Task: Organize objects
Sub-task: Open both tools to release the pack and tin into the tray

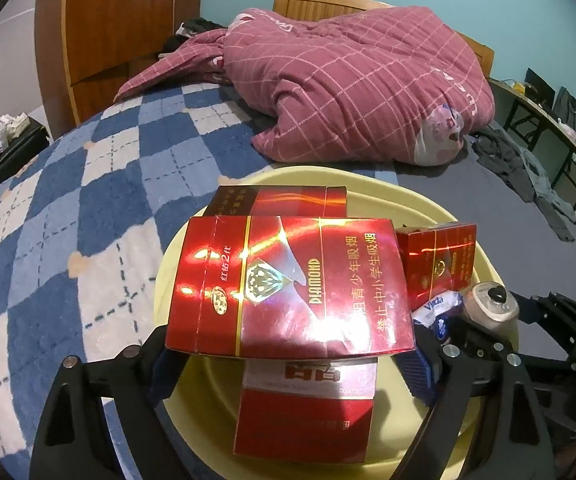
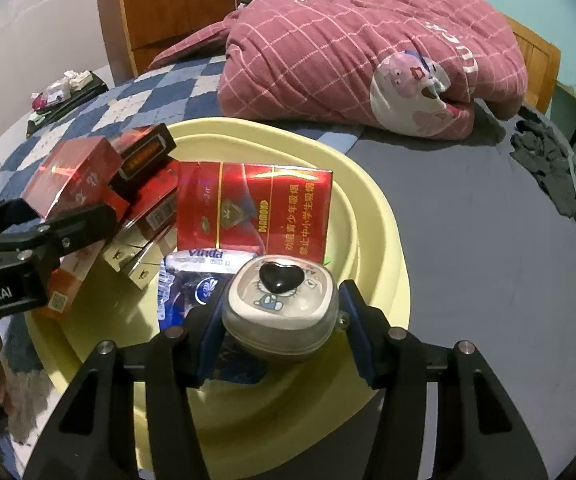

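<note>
**Red packs piled in yellow basin, both grippers loaded**

Red foil DIAMOND pack (image 1: 288, 288) sits clamped btwn the left gripper (image 1: 291, 356) fingers, held flat just above the yellow basin (image 1: 427, 200). Landmark = basin, resting on the bed.

- Inside basin, under the held pack: a red-and-white pack (image 1: 307, 412) lying flat; a darker red carton (image 1: 284, 200) toward the far rim.
- Inside basin, right of held pack: a small red pack (image 1: 439, 260) standing upright; next to it a blue-white Vinda tissue packet (image 2: 192, 280).
- Right gripper (image 2: 280, 316) is closed on a grey rounded case (image 2: 280, 308) w/ cartoon lid and black heart knob (image 2: 280, 274), blue pads (image 2: 210, 320) pressing both sides; it hangs over the basin's near part, just above the tissue packet.
- In the right wrist view, the left gripper's black frame comes in over the basin's left rim, w/ several red packs stacked there; exact contact among them can't be told.

Beyond the basin's far rim: a maroon checked quilt (image 2: 347, 40) w/ a pig print, bunched up. Left of basin: a blue-and-white checked blanket (image 1: 68, 200). Right of basin: grey sheet (image 2: 487, 240), dark clothes (image 2: 559, 168) farther out. Behind the quilt: wooden wardrobe (image 1: 120, 12).
</note>
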